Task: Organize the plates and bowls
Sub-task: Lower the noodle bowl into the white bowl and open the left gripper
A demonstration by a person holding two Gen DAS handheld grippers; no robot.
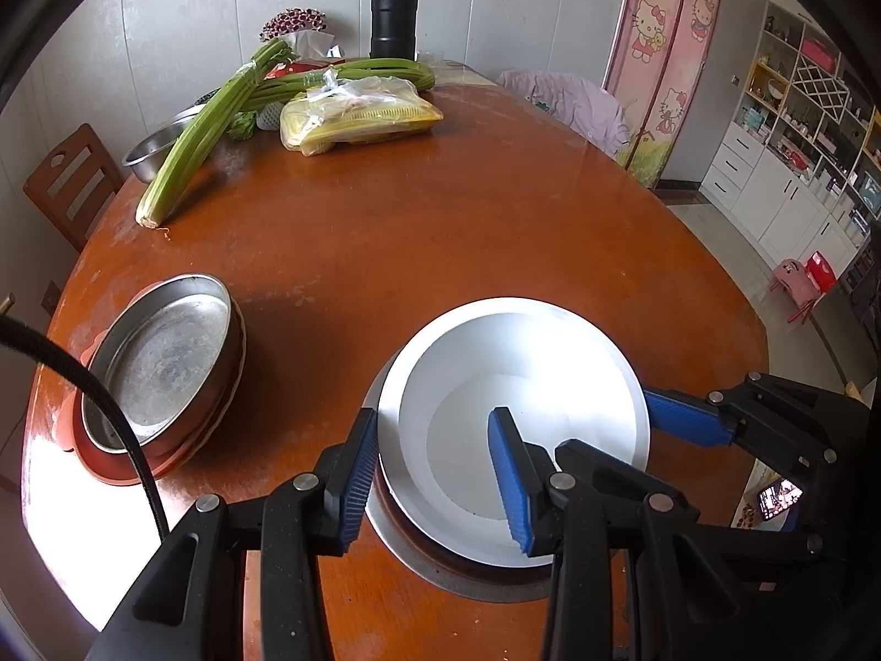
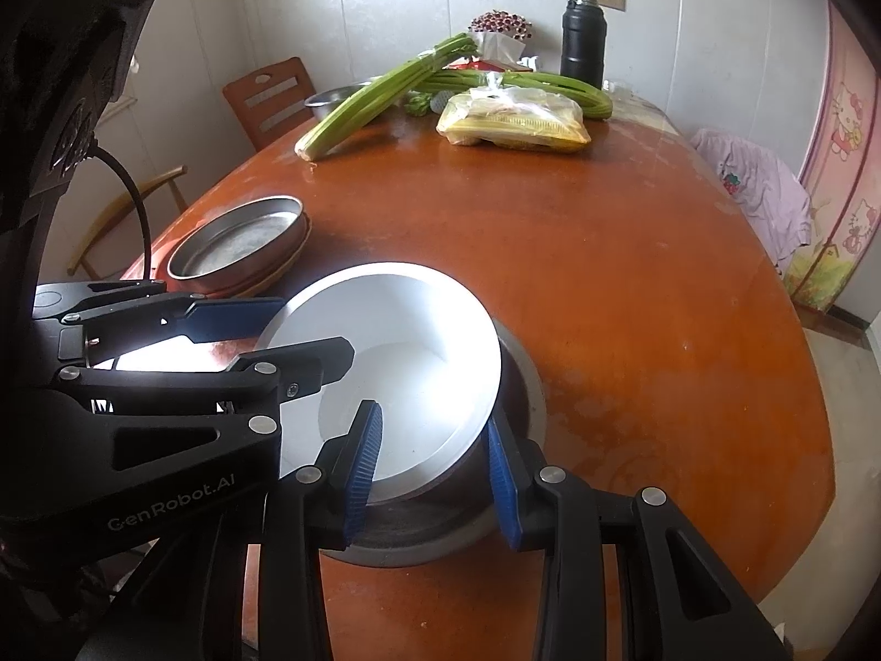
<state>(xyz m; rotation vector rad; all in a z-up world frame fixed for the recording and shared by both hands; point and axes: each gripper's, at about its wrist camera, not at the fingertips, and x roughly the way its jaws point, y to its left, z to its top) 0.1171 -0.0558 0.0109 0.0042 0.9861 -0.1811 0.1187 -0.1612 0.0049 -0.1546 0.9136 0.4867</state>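
Behind white bowl [image 1: 512,429]: celery [image 1: 204,126], thermos [image 1: 392,14].

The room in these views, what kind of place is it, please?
Most likely a home dining room: a wooden dining table with celery and a white plate on it, a wooden chair beside it, and a display cabinet along the wall.

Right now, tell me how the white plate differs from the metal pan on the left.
The white plate is glossy white with a sloping rim; the metal pan is dull grey steel with upright walls. The plate sits on a grey metal dish, straddled by both grippers, left gripper and right gripper; the pan sits untouched on an orange plate. Both are round, empty and stacked on the table.
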